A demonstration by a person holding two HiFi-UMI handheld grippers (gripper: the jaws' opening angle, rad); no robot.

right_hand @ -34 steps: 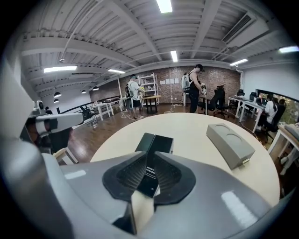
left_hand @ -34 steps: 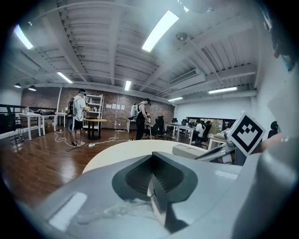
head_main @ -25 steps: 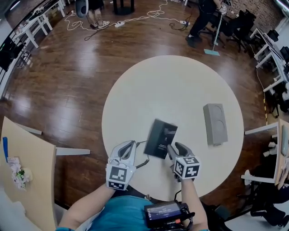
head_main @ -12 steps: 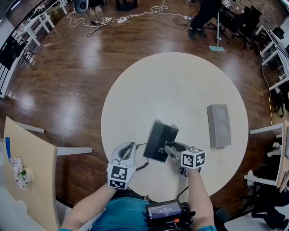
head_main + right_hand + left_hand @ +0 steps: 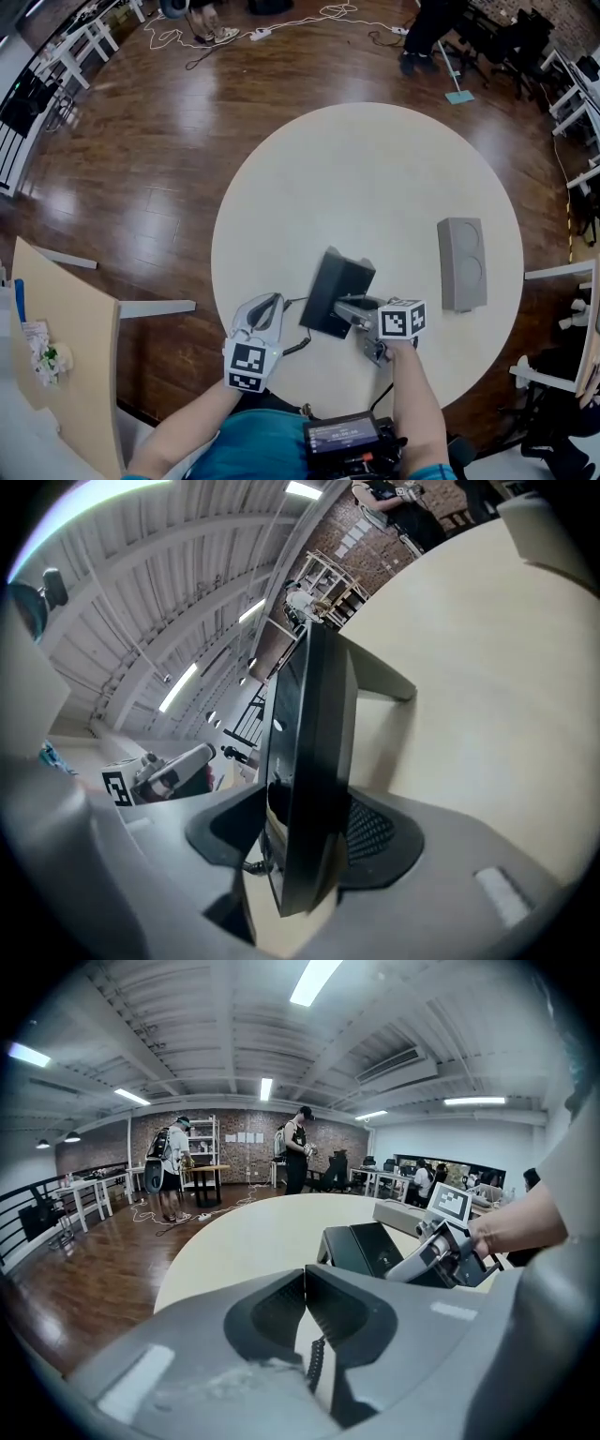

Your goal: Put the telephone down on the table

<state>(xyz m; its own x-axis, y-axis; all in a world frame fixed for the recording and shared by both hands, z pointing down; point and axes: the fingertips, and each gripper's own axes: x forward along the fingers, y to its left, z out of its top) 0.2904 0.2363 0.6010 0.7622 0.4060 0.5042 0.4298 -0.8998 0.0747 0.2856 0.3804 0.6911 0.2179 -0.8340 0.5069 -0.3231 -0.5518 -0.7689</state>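
Observation:
The black telephone [image 5: 336, 292] sits propped up at an angle on the round cream table [image 5: 356, 178], near its front edge. My right gripper [image 5: 344, 315] is at the phone's near right edge, and its jaws are opening. In the right gripper view the dark slab [image 5: 314, 761] stands between them with a gap on its left side. My left gripper [image 5: 265, 306] hovers left of the phone with its tips together [image 5: 303, 1274]. The coiled cord [image 5: 315, 1361] shows behind those tips and trails across the table [image 5: 298, 345].
A grey box with two round dents [image 5: 461, 262] lies on the table's right side. A wooden board [image 5: 66, 347] leans at the left over the dark wood floor. Cables [image 5: 281, 23] and standing people are far off. White desks line the right edge.
My right gripper has rolled, turning its marker cube sideways, and has sunk a little beside the phone. Its jaws look wider apart. The left gripper has hardly shifted.

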